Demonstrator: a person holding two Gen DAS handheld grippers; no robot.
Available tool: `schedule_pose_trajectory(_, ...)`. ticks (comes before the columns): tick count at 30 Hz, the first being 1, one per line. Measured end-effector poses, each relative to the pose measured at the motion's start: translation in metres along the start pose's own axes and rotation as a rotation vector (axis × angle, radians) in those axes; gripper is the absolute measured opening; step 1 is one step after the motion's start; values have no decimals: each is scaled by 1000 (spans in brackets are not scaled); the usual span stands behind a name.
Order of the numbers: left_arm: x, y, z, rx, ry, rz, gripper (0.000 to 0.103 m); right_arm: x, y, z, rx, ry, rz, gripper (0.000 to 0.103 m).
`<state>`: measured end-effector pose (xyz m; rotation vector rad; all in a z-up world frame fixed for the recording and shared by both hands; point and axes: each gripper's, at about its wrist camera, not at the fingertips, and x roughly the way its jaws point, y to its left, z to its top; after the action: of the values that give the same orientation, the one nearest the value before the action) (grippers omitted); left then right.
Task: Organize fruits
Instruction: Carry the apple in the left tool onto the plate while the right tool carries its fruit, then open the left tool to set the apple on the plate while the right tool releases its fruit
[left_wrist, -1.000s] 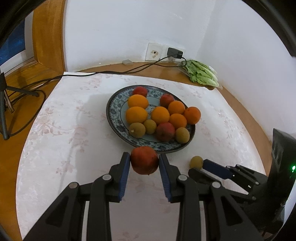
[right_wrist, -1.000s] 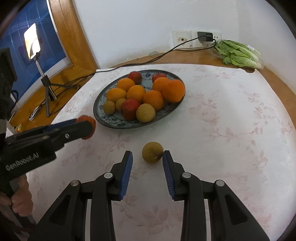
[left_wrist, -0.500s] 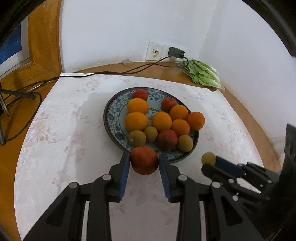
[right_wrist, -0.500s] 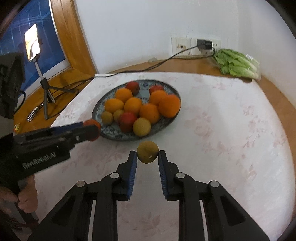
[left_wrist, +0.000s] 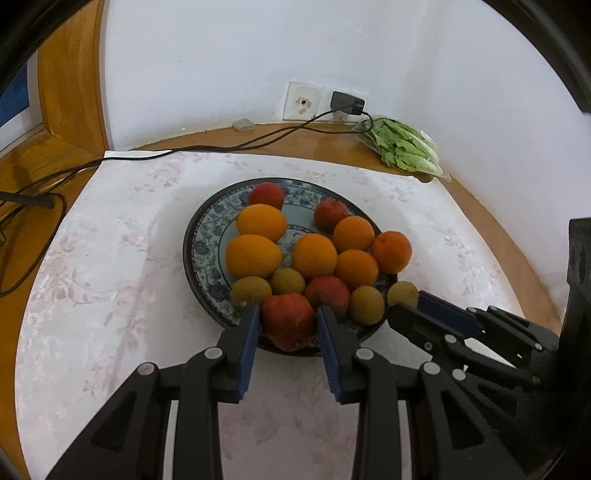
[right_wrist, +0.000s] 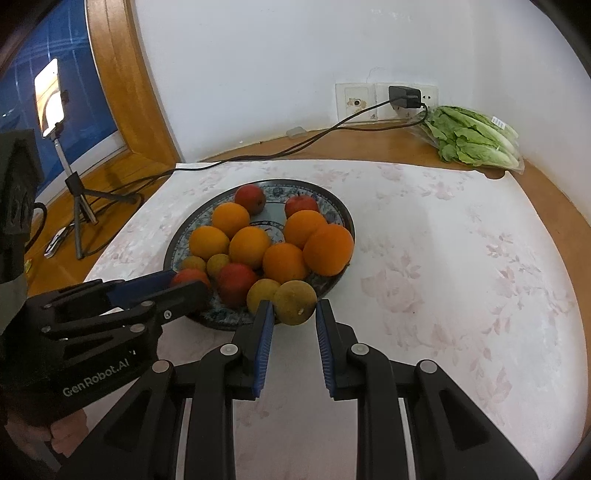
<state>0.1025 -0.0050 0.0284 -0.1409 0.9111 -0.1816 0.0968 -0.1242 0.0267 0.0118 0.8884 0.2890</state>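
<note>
A blue patterned plate (left_wrist: 207, 236) (right_wrist: 343, 218) holds several oranges, red fruits and small yellow-green fruits. My left gripper (left_wrist: 288, 325) is shut on a red fruit (left_wrist: 286, 321) and holds it over the plate's near rim. My right gripper (right_wrist: 293, 317) is shut on a small yellow-green fruit (right_wrist: 295, 301) and holds it at the plate's near right edge. The right gripper also shows in the left wrist view (left_wrist: 406, 306), with its fruit (left_wrist: 402, 293) next to the plate. The left gripper shows in the right wrist view (right_wrist: 184, 286).
A white flowered cloth (left_wrist: 92, 277) (right_wrist: 461, 258) covers the wooden table. A bag of lettuce (left_wrist: 402, 147) (right_wrist: 472, 136) lies at the back by a wall socket (right_wrist: 402, 98). A black cable (left_wrist: 166, 151) crosses the back edge. A phone tripod (right_wrist: 74, 192) stands left.
Both grippers moved forward with their fruits, from over the cloth to the plate's near edge. One second ago the right gripper was open around the yellow-green fruit; it has since shut on it and lifted it.
</note>
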Motion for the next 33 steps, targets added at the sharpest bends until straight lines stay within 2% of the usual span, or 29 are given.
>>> schedule_pose_trajectory(14, 7, 3, 3, 3, -13, 26, 33, 11, 3, 2, -26, -9, -11, 25)
schedule_pose_trajectory(21, 10, 0, 3, 7, 0, 40, 33, 13, -1, 1, 3, -5, -17, 26)
schedule_pose_trajectory(25, 10, -1, 3, 10, 8, 34, 33, 15, -1, 1, 14, 4, -9, 32)
schedule_pose_trajectory(29, 10, -1, 4, 13, 12, 34, 34, 14, -1, 0, 19, 9, -5, 34)
schedule_pose_trajectory(33, 7, 0, 5, 16, 10, 42, 39, 12, -3, -1, 32, 11, 3, 38)
